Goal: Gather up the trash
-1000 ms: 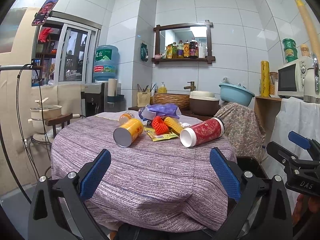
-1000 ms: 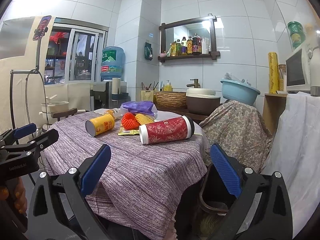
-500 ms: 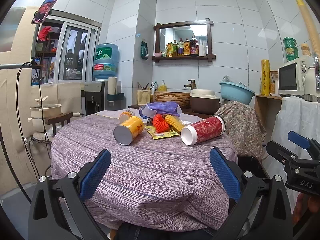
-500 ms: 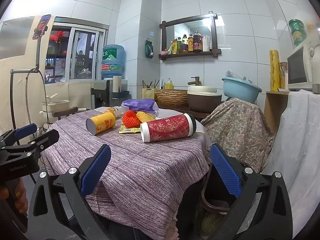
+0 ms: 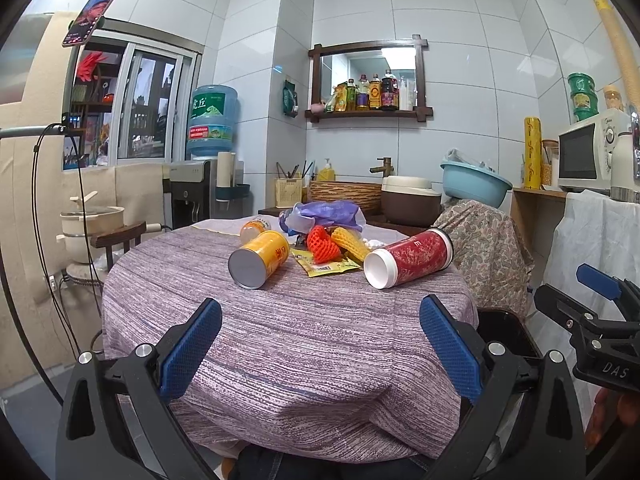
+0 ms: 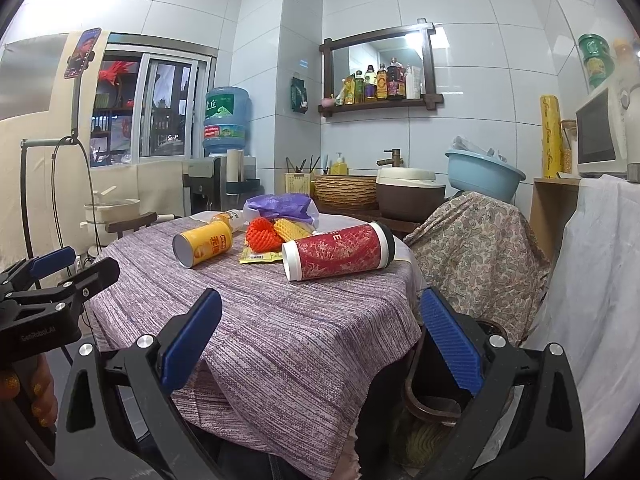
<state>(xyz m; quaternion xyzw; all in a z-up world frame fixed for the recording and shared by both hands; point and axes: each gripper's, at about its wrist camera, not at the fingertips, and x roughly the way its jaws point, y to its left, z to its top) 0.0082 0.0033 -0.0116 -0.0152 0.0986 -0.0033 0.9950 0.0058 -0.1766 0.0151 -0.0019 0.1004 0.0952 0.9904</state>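
Observation:
Trash lies on the round table: a yellow can on its side, a red canister on its side, orange and yellow foam nets, a yellow wrapper, a purple plastic bag and a small bottle. The red canister and yellow can also show in the right wrist view. My left gripper is open and empty above the table's near edge. My right gripper is open and empty at the table's right edge, above a black bin.
The black bin stands on the floor right of the table. A cloth-covered chair stands behind it. A stool with a pot is at the left. A sink counter with a basket lines the back wall.
Both grippers have drifted slightly; the table items sit a little lower in both views. Nothing was grasped or moved.

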